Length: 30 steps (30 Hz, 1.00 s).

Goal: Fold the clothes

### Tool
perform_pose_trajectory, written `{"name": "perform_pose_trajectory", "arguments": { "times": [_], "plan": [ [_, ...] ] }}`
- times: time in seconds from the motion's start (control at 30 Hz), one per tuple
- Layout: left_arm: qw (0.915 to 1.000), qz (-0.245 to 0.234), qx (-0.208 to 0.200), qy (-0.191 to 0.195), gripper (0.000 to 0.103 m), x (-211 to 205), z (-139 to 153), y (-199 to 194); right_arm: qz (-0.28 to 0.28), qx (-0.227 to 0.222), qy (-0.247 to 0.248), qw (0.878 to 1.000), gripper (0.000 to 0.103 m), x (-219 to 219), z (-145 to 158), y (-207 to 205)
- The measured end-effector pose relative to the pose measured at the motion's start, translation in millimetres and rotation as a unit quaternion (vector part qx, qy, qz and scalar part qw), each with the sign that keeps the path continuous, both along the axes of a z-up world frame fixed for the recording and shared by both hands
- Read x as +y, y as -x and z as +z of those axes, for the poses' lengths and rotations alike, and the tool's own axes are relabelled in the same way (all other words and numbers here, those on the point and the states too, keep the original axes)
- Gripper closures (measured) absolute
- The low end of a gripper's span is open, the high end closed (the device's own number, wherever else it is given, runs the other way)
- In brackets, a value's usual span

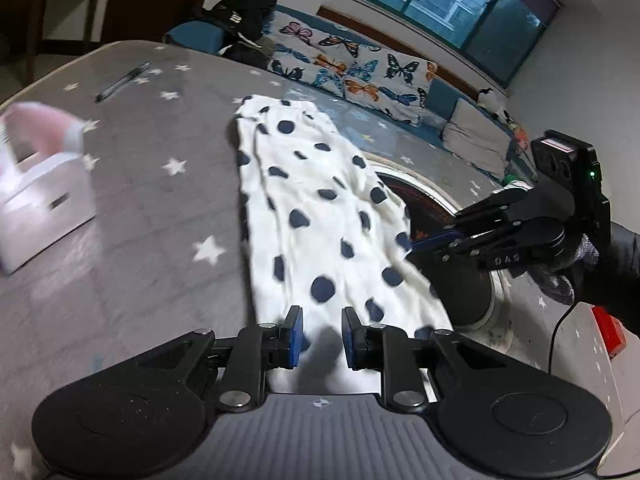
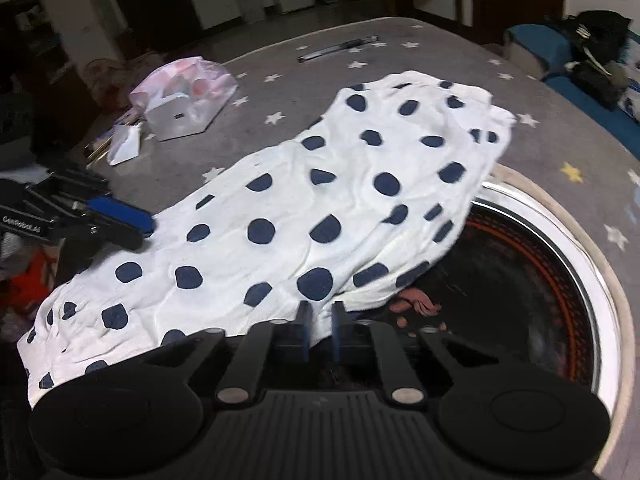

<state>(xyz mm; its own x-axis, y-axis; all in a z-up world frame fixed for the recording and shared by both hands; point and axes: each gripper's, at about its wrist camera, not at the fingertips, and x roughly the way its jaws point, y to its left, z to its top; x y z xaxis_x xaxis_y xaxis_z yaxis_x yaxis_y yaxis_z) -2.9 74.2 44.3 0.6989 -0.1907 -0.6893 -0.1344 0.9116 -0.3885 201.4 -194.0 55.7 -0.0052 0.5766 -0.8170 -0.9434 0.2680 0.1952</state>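
Right gripper [image 2: 320,332] pinches the near edge of the white navy-dotted cloth [image 2: 320,200] on the grey star-print tablecloth [image 1: 140,200]; left gripper [image 1: 321,340] narrow, cloth between its pads, grip unclear.

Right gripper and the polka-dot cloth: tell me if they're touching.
Touching. The right wrist view shows the right gripper with its pads pinched on the edge of the polka-dot cloth.

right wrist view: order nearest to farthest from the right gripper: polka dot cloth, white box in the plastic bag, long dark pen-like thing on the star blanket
1. White cloth with navy polka dots: its edge sits between the right gripper pads.
2. White box in the pink plastic bag: off to the left, past the cloth.
3. Long dark pen-like thing: far edge of the grey star blanket.
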Motion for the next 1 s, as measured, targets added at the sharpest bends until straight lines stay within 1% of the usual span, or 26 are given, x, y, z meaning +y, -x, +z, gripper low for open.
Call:
{"name": "perform_pose_trajectory", "arguments": {
  "times": [0.03, 0.17, 0.23, 0.3, 0.33, 0.37, 0.47, 0.57, 0.6, 0.63, 0.67, 0.7, 0.73, 0.8, 0.83, 0.9, 0.93, 1.0],
  "plan": [
    [1.0, 0.001, 0.0, 0.0, 0.08, 1.0, -0.5, 3.2, -0.008, -0.008, 0.003, 1.0, 0.1, -3.1, 0.4, 2.2],
    [1.0, 0.007, 0.004, -0.002, 0.08, 5.0, -2.9, 13.0, -0.043, -0.042, 0.035, 0.998, 0.1, -13.9, -1.4, 12.5],
    [0.9999, 0.013, 0.001, 0.0, 0.08, 7.5, -1.9, 17.7, -0.062, -0.048, 0.032, 0.996, 0.099, -20.0, 3.7, 18.9],
    [0.9999, 0.015, -0.006, 0.006, 0.079, 8.5, 1.1, 23.3, -0.066, -0.031, 0.008, 0.997, 0.096, -26.6, 12.3, 28.6],
    [0.9998, 0.015, -0.009, 0.008, 0.074, 8.2, 2.9, 26.1, -0.065, -0.025, -0.002, 0.998, 0.094, -28.8, 16.2, 35.7],
    [0.9998, 0.013, -0.013, 0.008, 0.073, 7.0, 5.0, 29.2, -0.061, -0.018, -0.009, 0.998, 0.094, -29.9, 19.3, 43.2],
    [0.9997, 0.002, -0.02, 0.011, 0.072, 1.0, 8.1, 36.8, -0.042, -0.007, -0.024, 0.999, 0.093, -29.4, 26.2, 71.1],
    [0.9998, -0.005, -0.013, 0.013, 0.072, -4.3, 7.5, 42.5, -0.022, 0.0, -0.039, 0.999, 0.091, -27.0, 31.9, 97.5],
    [0.9998, -0.003, -0.011, 0.019, 0.072, -4.3, 7.5, 45.8, -0.015, 0.0, -0.045, 0.999, 0.089, -25.1, 35.5, 110.5],
    [0.9997, 0.0, -0.01, 0.025, 0.071, -4.3, 7.8, 49.5, -0.007, -0.002, -0.048, 0.999, 0.08, -23.5, 38.2, 120.9],
    [0.9995, 0.002, -0.01, 0.029, 0.071, -4.4, 8.5, 54.1, 0.004, -0.011, -0.05, 0.999, 0.071, -21.5, 40.9, 131.6],
    [0.9994, 0.004, -0.01, 0.032, 0.069, -4.8, 9.2, 58.6, 0.014, -0.019, -0.052, 0.998, 0.069, -19.6, 43.6, 142.4],
    [0.9993, 0.005, -0.01, 0.035, 0.067, -5.5, 9.4, 62.6, 0.029, -0.032, -0.054, 0.998, 0.069, -17.9, 46.4, 154.3],
    [0.9991, 0.007, -0.007, 0.042, 0.064, -6.9, 8.2, 69.1, 0.054, -0.043, -0.059, 0.996, 0.068, -14.9, 49.9, 175.7],
    [0.9989, 0.008, -0.004, 0.047, 0.064, -7.5, 6.9, 71.7, 0.064, -0.047, -0.061, 0.995, 0.066, -13.3, 51.2, 185.3],
    [0.9983, 0.014, 0.005, 0.057, 0.064, -7.9, 1.6, 73.7, 0.089, -0.057, -0.063, 0.992, 0.065, -8.8, 53.0, 208.5],
    [0.9979, 0.017, 0.008, 0.062, 0.066, -8.0, -0.8, 74.6, 0.097, -0.061, -0.064, 0.991, 0.063, -6.5, 52.6, 217.8],
    [0.9969, 0.018, 0.007, 0.077, 0.068, -8.0, -4.0, 75.3, 0.112, -0.07, -0.063, 0.989, 0.06, -1.9, 50.5, 235.3]
  ]
}}
